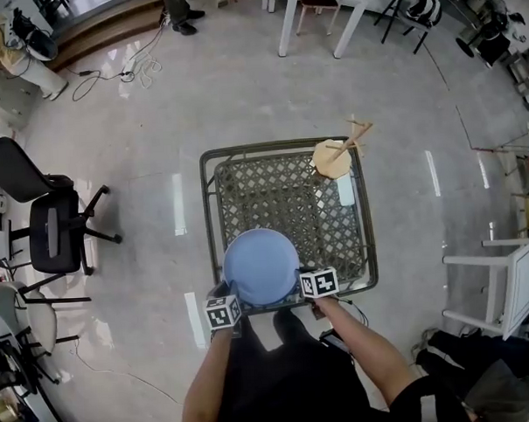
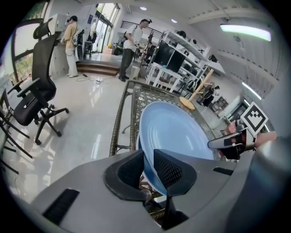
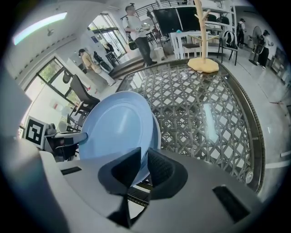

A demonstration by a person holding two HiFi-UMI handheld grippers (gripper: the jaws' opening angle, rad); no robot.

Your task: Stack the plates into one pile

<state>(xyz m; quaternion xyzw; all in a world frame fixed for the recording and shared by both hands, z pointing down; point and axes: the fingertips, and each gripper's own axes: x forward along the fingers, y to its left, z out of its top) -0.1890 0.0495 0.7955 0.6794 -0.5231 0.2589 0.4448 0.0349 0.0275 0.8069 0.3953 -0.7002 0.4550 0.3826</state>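
At the table's near edge, the left hand-held gripper and right hand-held gripper each pinch the blue plate's rim, apparently over a second plate. Uneven release could tip it, sending it sliding off.

second plate mostly hidden behind blue plate

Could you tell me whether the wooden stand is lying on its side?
No, in the right gripper view the stand is upright on its round base on the table.
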